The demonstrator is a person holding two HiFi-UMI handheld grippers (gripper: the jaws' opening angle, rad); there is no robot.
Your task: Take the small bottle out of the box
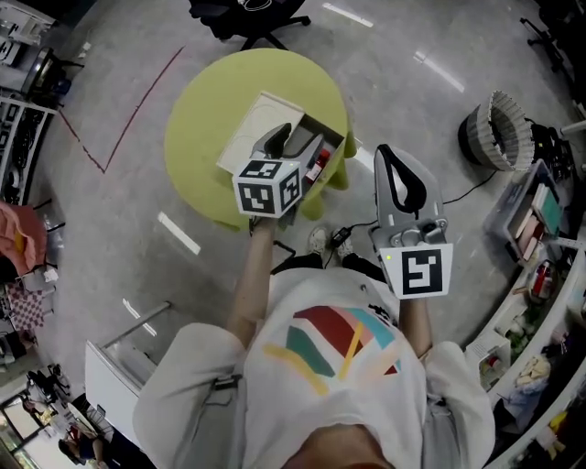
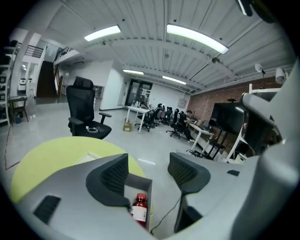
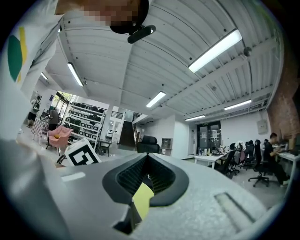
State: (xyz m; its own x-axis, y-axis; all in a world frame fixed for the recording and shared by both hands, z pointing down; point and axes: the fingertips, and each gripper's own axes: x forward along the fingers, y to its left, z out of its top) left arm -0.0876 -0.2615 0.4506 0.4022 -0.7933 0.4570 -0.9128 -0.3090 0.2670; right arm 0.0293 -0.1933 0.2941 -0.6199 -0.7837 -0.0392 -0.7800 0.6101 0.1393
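An open white box (image 1: 264,121) stands on a round yellow-green table (image 1: 197,137), its flap folded back. Inside it, in the left gripper view, a small bottle (image 2: 139,210) with a red cap, red liquid and a white label stands against the box wall (image 2: 138,182). My left gripper (image 1: 285,139) hangs over the box, its jaws (image 2: 148,164) wide apart with nothing between the pads; the bottle sits below and between them. My right gripper (image 1: 385,154) is held off the table's right side, level, its jaws (image 3: 147,161) shut on nothing.
A black office chair (image 1: 252,18) stands behind the table. A ribbed waste basket (image 1: 499,128) and cluttered shelves (image 1: 540,238) lie to the right. A white cabinet (image 1: 119,366) is at the lower left. A cable runs on the floor under the table.
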